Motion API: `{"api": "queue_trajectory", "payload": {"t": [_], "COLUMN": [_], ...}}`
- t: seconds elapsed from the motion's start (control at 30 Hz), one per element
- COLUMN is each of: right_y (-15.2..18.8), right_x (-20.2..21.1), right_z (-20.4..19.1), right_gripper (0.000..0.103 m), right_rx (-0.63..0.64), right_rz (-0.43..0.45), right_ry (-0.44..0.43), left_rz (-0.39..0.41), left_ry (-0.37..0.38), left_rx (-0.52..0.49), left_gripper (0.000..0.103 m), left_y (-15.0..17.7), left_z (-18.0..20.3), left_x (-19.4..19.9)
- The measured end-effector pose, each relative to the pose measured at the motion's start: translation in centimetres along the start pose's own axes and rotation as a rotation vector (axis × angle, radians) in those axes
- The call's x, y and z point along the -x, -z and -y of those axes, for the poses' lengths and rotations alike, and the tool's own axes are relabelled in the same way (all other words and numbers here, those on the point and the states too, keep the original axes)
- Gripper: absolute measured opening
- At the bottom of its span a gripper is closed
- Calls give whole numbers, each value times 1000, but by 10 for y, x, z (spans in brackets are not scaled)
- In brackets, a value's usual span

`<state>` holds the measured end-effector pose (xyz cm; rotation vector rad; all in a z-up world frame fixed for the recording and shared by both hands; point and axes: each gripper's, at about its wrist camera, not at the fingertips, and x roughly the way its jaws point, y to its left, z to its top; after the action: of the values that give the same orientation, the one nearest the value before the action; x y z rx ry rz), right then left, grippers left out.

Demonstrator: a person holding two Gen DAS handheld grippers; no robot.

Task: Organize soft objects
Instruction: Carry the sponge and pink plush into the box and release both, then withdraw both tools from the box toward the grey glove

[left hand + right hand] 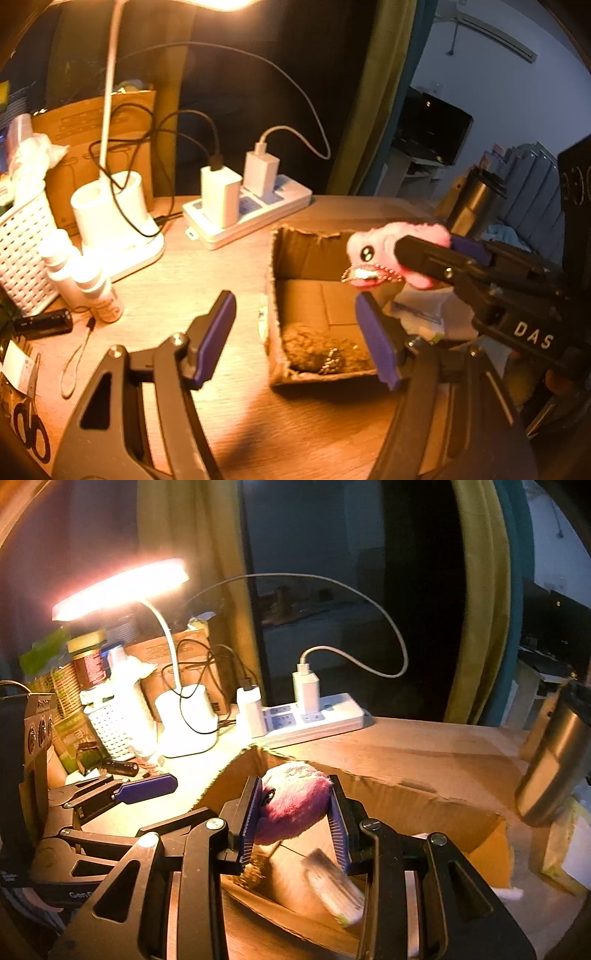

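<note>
An open cardboard box (275, 295) sits on the wooden desk; a brown fuzzy toy (325, 350) with a bead chain lies in its near end. My right gripper (295, 816) is shut on a pink plush toy (295, 797) and holds it over the box (424, 801). In the left wrist view the same pink plush (384, 251), with eyes and a bead chain, hangs above the box's right side. My left gripper (295, 332) is open and empty, just in front of the box; it also shows in the right wrist view (147, 788).
A white power strip (251, 210) with chargers and cables lies behind the box. A lit desk lamp (110, 221), a white basket (22, 254), small bottles (99, 295), a battery (44, 323) and scissors (31, 432) crowd the left. A steel tumbler (554, 757) stands right.
</note>
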<state>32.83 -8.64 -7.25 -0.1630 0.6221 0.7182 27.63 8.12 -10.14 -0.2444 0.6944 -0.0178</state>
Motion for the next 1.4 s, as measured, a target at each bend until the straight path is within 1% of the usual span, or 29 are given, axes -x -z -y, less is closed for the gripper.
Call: {"api": "queue_trajectory", "payload": {"t": [0.1,0.13,0.17,0.27,0.53,0.97,1.4], "right_y": [-1,-1,-1,1,1,10,35], "right_x": [-12,-19,-23,-20,7,65,107], "right_z": [-6,-7,-7,-9,-15,-34,-39], "right_gripper": [39,42,51,55,55,55,55], "right_rx": [11,5,-1,3,10,25,6], "right_rz": [-27,-53,-66,-61,-40,12,32], "right_ry": [-39,-58,-61,-45,-4,42,79], "left_rz": [2,-1,-9,-21,10,61,102], "left_ry": [-14,-20,-37,-34,-39,-20,-9], "left_rx": [10,13,11,20,20,-2,-21], "left_gripper": [68,68,69,69,69,69,69], "left_y": [1,2,2,4,7,22,38], "left_z": [-5,-7,-9,-12,-9,10,27], "left_x": [2,2,1,1,19,67,103]}}
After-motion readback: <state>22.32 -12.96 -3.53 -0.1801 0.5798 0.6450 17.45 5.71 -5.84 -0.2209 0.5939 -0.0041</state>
